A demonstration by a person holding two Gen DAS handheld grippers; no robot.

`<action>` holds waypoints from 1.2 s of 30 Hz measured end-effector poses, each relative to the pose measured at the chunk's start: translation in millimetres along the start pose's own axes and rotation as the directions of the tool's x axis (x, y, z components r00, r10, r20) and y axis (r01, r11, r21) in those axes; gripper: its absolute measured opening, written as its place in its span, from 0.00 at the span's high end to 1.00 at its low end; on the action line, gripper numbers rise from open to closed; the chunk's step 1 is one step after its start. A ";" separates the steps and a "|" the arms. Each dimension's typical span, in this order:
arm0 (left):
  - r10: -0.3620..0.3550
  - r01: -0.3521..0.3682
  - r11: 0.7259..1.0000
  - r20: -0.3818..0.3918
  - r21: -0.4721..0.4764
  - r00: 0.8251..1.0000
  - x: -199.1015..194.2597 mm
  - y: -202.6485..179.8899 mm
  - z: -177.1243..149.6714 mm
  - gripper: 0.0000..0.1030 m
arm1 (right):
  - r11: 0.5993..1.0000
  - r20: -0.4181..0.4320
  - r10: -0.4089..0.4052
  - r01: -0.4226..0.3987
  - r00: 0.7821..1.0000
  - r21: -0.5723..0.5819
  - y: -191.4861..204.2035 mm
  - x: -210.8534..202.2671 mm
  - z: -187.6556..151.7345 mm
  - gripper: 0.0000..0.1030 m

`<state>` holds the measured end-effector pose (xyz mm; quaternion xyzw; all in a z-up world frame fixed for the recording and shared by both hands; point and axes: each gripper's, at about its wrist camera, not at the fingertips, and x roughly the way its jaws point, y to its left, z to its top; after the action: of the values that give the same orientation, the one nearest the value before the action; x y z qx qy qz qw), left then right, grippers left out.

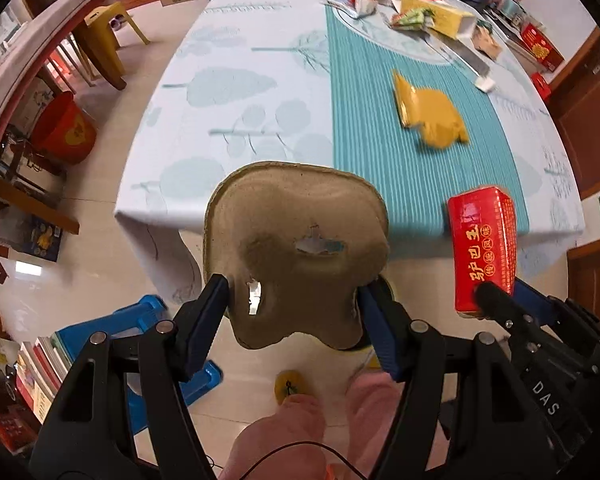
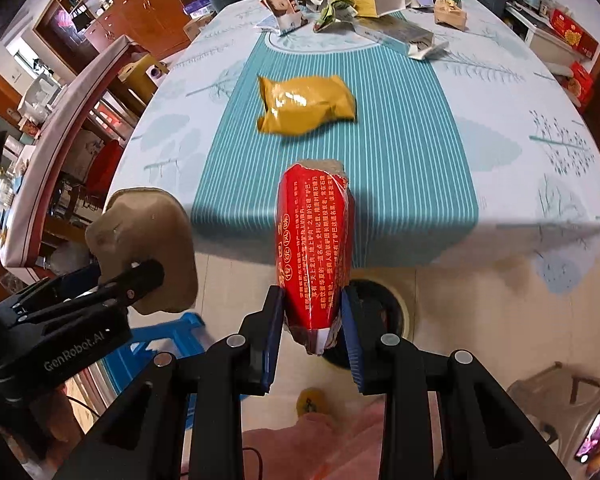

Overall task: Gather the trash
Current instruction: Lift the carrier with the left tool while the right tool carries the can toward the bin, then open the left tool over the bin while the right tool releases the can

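Observation:
My left gripper (image 1: 294, 300) is shut on a torn brown pulp-cardboard tray piece (image 1: 296, 248), held in the air off the table's near edge; it also shows in the right wrist view (image 2: 140, 236). My right gripper (image 2: 312, 316) is shut on a crushed red carton with yellow Chinese print (image 2: 314, 248), also seen in the left wrist view (image 1: 482, 248). Below it on the floor is a dark round bin (image 2: 384, 312), mostly hidden. A yellow snack bag (image 2: 306, 104) lies on the table's striped middle.
The table (image 2: 520, 160) has a pale blue tree-print cloth. Its far end holds several boxes and wrappers (image 2: 356, 12). A blue plastic stool (image 1: 140, 320) and stacked books stand left on the floor. A grey stool (image 2: 564, 392) stands right. My slippered feet show below.

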<state>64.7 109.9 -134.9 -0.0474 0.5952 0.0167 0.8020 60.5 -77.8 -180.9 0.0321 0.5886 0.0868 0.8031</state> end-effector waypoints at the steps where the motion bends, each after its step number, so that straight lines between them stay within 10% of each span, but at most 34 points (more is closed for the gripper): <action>1: -0.002 0.002 1.000 -0.003 0.005 1.000 0.3 -2.1 -4.7 0.38 | 1.000 -0.004 0.006 -0.006 1.000 0.004 -3.8 -2.0 -6.8 0.73; 14: -0.028 0.032 0.998 -0.092 0.051 0.995 49.1 -51.9 -78.4 0.38 | 0.993 -0.120 0.083 -0.072 0.989 0.093 -67.4 50.1 -77.2 0.73; 36: -0.040 0.055 0.997 -0.227 0.060 0.973 259.0 -101.7 -124.3 0.37 | 0.957 -0.261 0.159 -0.083 0.952 0.279 -146.6 259.4 -131.3 0.66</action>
<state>30.1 -10.8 -412.6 -0.0368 0.6815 -0.0274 0.7304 26.3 -182.5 -487.2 0.1627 0.6998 0.0607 0.6929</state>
